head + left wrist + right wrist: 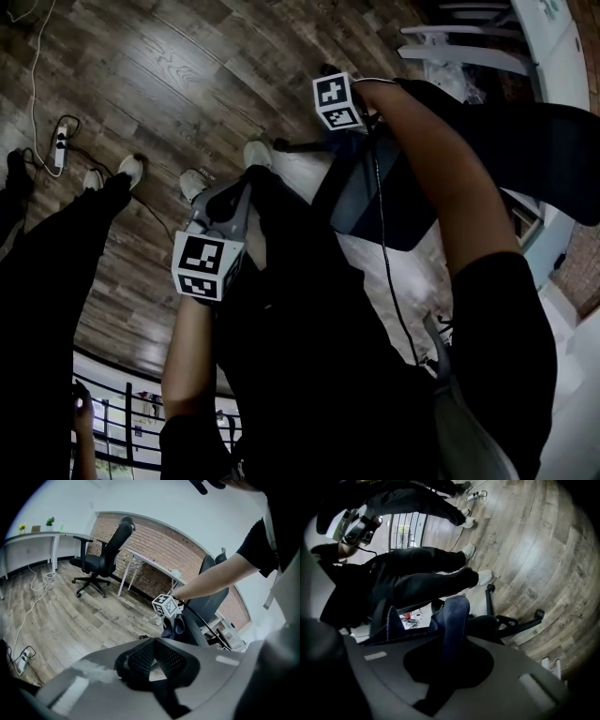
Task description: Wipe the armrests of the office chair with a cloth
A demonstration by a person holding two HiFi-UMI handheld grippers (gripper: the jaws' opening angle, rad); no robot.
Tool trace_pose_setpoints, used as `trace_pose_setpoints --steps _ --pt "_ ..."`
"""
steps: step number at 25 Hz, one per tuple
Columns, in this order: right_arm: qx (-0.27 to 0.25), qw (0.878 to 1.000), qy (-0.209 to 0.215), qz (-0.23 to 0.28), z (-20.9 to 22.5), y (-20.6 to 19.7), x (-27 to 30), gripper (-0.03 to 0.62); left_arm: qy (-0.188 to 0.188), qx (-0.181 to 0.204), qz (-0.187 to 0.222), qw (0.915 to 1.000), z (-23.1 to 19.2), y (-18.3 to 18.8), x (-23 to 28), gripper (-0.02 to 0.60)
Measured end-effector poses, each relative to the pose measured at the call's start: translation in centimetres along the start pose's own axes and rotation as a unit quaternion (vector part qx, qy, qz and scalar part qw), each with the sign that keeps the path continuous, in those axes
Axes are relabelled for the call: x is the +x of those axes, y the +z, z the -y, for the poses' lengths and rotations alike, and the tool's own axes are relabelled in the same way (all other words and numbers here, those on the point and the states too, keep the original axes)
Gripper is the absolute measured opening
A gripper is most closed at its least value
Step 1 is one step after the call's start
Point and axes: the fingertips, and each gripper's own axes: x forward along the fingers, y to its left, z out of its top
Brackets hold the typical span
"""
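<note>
Both closed: left tongs [152, 645] empty, right tongs [449, 634] pinching the cloth [457, 609], which could slip free rubbing the chair [394, 206] below.

Dark wood-plank flooring [70, 616] runs through the room, and daylight lies pale across it. A red brick wall [159, 555] closes the far side, with a plain white wall [164, 508] above and beside it. A long white table [28, 537] follows the left-hand wall and carries two small potted plants [50, 522]. A black swivel chair [101, 557] stands on its castors near a second white table [145, 559] with thin legs, set against the brick. A white cable [37, 581] trails over the boards, and a power strip [21, 660] lies nearer the camera. Bright panes of a dark-framed window [405, 534] show in the right gripper view.
</note>
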Motion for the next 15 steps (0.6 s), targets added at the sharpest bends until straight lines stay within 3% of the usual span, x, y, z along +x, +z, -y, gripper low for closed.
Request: trace_pose_setpoints --steps 3,6,10,13,15 --pt "0.004 0.999 0.04 -0.011 -2.1 -0.6 -0.8 0.034 -0.003 0.003 0.002 1.0 0.9 1.1 -0.2 0.006" --pt "-0.004 0.999 0.04 0.008 -2.9 0.8 -0.8 0.034 -0.005 0.008 -0.003 1.0 1.2 1.3 -1.0 0.006" --pt "-0.002 0.993 0.022 0.113 -3.3 3.6 -1.7 0.034 -0.009 0.014 -0.006 0.9999 1.0 2.0 -1.5 0.006" --pt "-0.002 0.969 -0.032 0.245 -3.9 5.7 -4.5 0.034 -0.009 0.015 -0.002 0.9999 0.7 3.2 -1.9 0.006" --pt "0.004 0.938 -0.092 0.334 -4.3 6.5 -7.2 0.034 -0.011 0.022 0.0 0.9997 0.3 3.9 -2.1 0.006"
